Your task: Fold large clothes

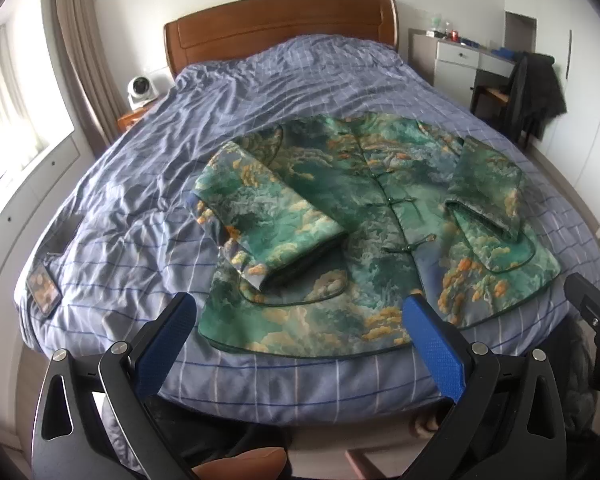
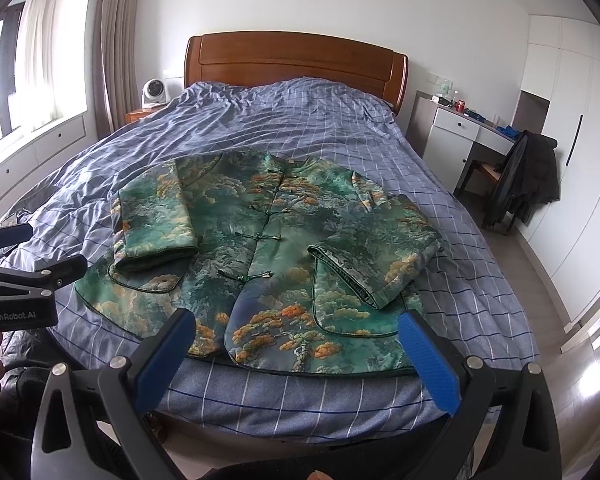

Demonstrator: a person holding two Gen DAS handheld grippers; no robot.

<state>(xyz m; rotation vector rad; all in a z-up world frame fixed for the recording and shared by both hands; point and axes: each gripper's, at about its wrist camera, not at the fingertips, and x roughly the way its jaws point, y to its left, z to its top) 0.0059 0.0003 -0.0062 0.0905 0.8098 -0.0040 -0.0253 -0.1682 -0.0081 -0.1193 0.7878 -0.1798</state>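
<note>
Green brocade with orange and grey cloud patterns is covering the near half of the bed (image 2: 340, 136): this is the jacket (image 2: 268, 248), lying front up on the blue checked cover with its hem at the near edge and its collar pointing toward the wooden headboard (image 2: 296, 58). Both sleeves are lying folded inward across the chest, the left sleeve (image 1: 260, 216) and the right sleeve (image 2: 376, 256), so the step in hand is, by my judgement, bringing the hem up toward the collar. The left gripper (image 1: 300, 316) and the right gripper (image 2: 300, 332) are both hovering just short of the hem with their fingers spread wide and holding nothing. To do this well, each gripper should be pinching one hem corner through both layers, lifting together and level, and carrying the fold far enough to trap the cuffs so they are not sliding out. The padded cloth looks stiff, so it may be springing back unless pressed flat. Whatever is lying under the jacket is hidden, as is its back. A dark flat thing and a phone-like object (image 1: 44, 288) are sitting on the cover at the left, too blurred to name surely. The floor below the fingers is mostly cut off by the gripper frames.
</note>
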